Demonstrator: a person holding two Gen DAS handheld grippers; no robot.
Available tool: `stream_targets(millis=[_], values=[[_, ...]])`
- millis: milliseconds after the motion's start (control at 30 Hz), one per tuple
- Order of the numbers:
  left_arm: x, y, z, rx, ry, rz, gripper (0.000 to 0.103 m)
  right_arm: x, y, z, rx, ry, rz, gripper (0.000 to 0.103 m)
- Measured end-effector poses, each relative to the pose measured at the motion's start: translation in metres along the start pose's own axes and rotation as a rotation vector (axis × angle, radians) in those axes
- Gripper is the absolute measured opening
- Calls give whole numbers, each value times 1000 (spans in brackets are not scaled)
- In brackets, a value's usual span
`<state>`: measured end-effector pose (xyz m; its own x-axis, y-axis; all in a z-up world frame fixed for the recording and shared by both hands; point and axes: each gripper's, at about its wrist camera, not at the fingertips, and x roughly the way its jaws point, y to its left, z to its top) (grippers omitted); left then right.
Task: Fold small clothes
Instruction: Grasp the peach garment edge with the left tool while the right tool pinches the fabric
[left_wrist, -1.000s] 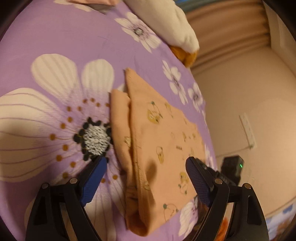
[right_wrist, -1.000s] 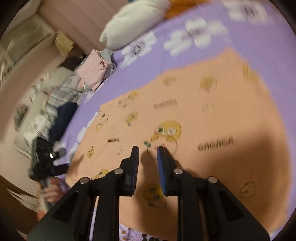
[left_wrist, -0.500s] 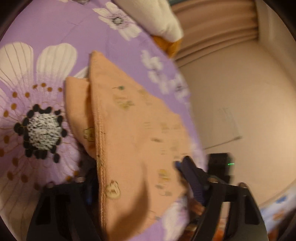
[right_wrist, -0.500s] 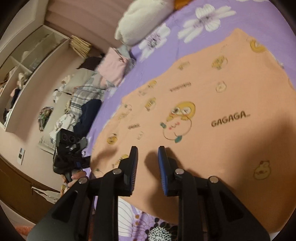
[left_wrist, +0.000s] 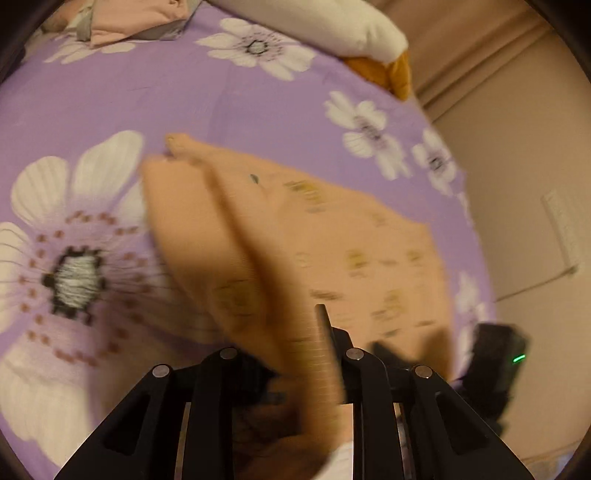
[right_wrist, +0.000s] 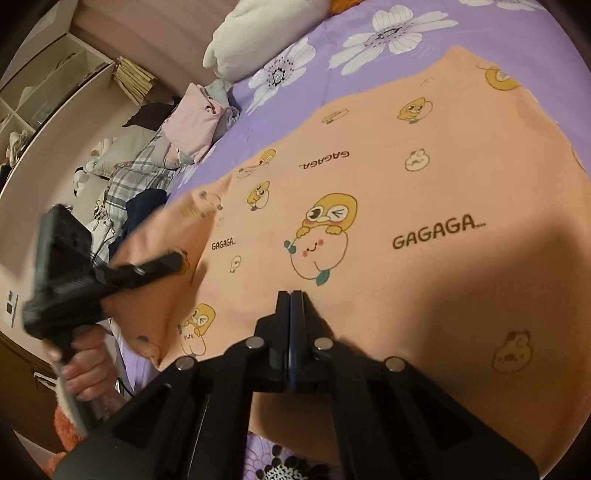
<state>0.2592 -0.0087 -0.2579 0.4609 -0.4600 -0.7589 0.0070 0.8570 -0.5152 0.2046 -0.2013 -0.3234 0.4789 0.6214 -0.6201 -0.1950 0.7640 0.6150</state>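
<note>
A peach cartoon-print garment (right_wrist: 388, 192) lies spread on the purple flowered bed sheet (right_wrist: 517, 33). My left gripper (left_wrist: 295, 343) is shut on the garment's folded edge (left_wrist: 236, 258) and lifts that corner off the bed; it shows in the right wrist view (right_wrist: 173, 260) with cloth draped over its fingers. My right gripper (right_wrist: 290, 299) is shut with its tips pressed down on the garment near the big cartoon figure; no cloth shows between its fingers.
A white pillow (left_wrist: 332, 26) and an orange cushion (left_wrist: 388, 70) lie at the head of the bed. Folded pink clothes (right_wrist: 195, 122) and a plaid and dark pile (right_wrist: 144, 177) sit at the bed's far side. Shelves (right_wrist: 44, 88) stand beyond.
My left gripper went from open over the garment's edge to shut on it and lifted it. My right gripper closed fully and pressed onto the garment.
</note>
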Motion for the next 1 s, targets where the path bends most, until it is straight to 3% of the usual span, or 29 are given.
stream_targets(millis=[133, 200, 333, 400, 467, 533, 567, 633, 700, 733, 800, 900, 1000], values=[[4, -54, 2, 101, -9, 54, 21, 1, 8, 1, -64, -6, -42, 0], [15, -78, 1, 138, 14, 57, 21, 0, 1, 2, -25, -7, -9, 0], [34, -114, -6, 162, 43, 23, 21, -11, -38, 9, 236, 57, 187, 2], [47, -128, -8, 180, 69, 3, 21, -31, -68, 6, 393, 23, 275, 4], [57, -136, -12, 198, 98, 39, 21, -54, -92, 4, 466, -37, 301, 6], [73, -143, -16, 201, 175, 89, 41, -67, -114, 3, 533, -85, 340, 7], [77, -144, -19, 191, 218, 74, 46, -69, -123, 2, 574, -92, 379, 7], [78, -145, -22, 148, 278, -68, 51, -65, -132, 1, 616, -72, 452, 11], [69, -149, -25, 131, 297, -179, 51, -65, -126, 3, 580, -63, 441, 19], [60, -150, -23, 133, 264, -176, 58, -65, -120, 5, 547, -60, 425, 21], [35, -146, -24, 156, 167, -144, 69, -65, -107, 9, 476, -45, 410, 37], [10, -127, -34, 216, 74, -55, 72, -63, -95, 16, 405, -8, 361, 42], [-2, -101, -59, 279, 30, 98, 72, -56, -89, 25, 376, 23, 307, 45]])
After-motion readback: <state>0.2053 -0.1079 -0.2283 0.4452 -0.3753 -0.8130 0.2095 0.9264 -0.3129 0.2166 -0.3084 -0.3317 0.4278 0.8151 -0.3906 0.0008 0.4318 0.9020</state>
